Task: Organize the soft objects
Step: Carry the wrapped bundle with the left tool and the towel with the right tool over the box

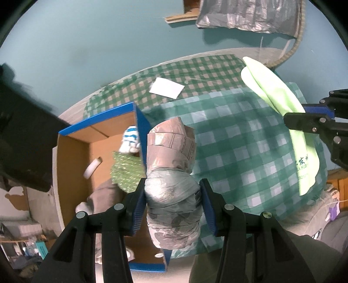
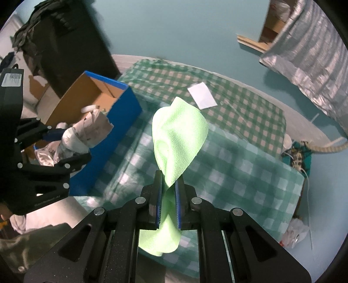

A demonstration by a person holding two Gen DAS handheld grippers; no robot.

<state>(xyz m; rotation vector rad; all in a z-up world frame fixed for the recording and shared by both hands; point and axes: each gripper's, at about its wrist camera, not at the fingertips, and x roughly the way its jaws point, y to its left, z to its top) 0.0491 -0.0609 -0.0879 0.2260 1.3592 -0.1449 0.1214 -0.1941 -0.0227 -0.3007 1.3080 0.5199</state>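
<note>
My left gripper (image 1: 173, 185) is shut on a grey plastic-wrapped bundle (image 1: 171, 169), which hangs over the right wall of a blue cardboard box (image 1: 141, 122). Inside the box lie a blue-and-white striped soft item (image 1: 130, 139), a green speckled cloth (image 1: 126, 172) and a white roll (image 1: 92, 167). My right gripper (image 2: 169, 180) is shut on a light green cloth (image 2: 178, 139), held above the green checked bedding (image 2: 228, 174). In the right wrist view the left gripper (image 2: 67, 145) with its bundle (image 2: 84, 135) hovers by the box (image 2: 121, 117).
A white paper sheet (image 1: 167, 87) lies on the checked bedding (image 1: 239, 141). A silver foil-like bag (image 1: 248, 15) and a brown box stand on the teal floor beyond. A dark cabinet (image 1: 24, 139) is left of the box. Clutter (image 2: 298, 156) sits right of the bedding.
</note>
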